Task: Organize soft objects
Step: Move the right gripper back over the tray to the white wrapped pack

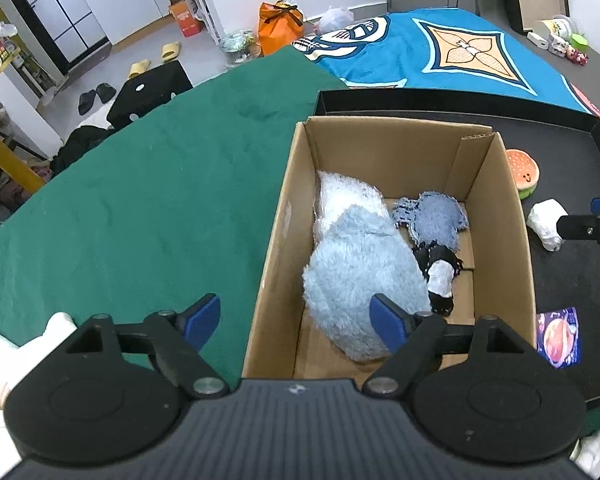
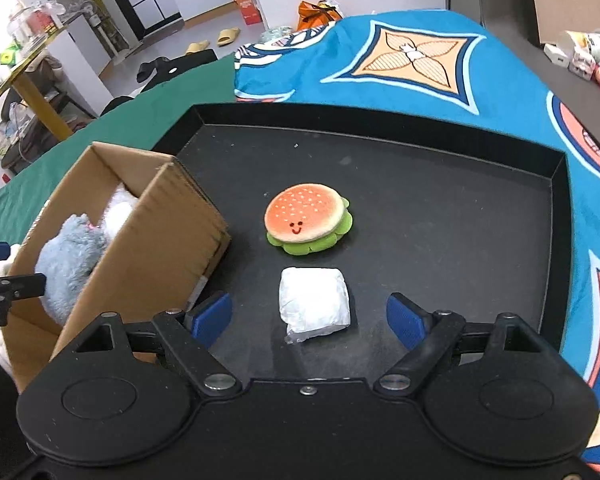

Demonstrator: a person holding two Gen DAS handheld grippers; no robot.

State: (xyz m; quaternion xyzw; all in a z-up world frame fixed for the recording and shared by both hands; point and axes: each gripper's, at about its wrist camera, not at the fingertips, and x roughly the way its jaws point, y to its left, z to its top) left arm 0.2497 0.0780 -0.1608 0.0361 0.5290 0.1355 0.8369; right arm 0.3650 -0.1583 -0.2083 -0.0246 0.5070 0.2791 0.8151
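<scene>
A cardboard box (image 1: 288,200) (image 2: 156,248) holds a fluffy light-blue plush (image 1: 360,276) (image 2: 66,260), a white bubble-wrap bundle (image 1: 344,192), a blue knitted cloth (image 1: 432,220) and a black-and-white sock (image 1: 440,280). My left gripper (image 1: 296,324) stands open over the box's near left wall, one pad above the plush, nothing between the pads. On the black tray (image 2: 560,184) lie a burger plush (image 2: 306,220) (image 1: 522,172) and a white wrapped packet (image 2: 314,302) (image 1: 546,222). My right gripper (image 2: 310,318) is open just above the packet, its fingers on either side, apart from it.
A green cloth (image 1: 140,200) covers the table left of the box; a blue patterned blanket (image 2: 420,60) lies behind the tray. A colourful card (image 1: 560,336) rests on the tray by the box. Small items (image 2: 592,60) stand at the far right. Slippers and bags sit on the floor.
</scene>
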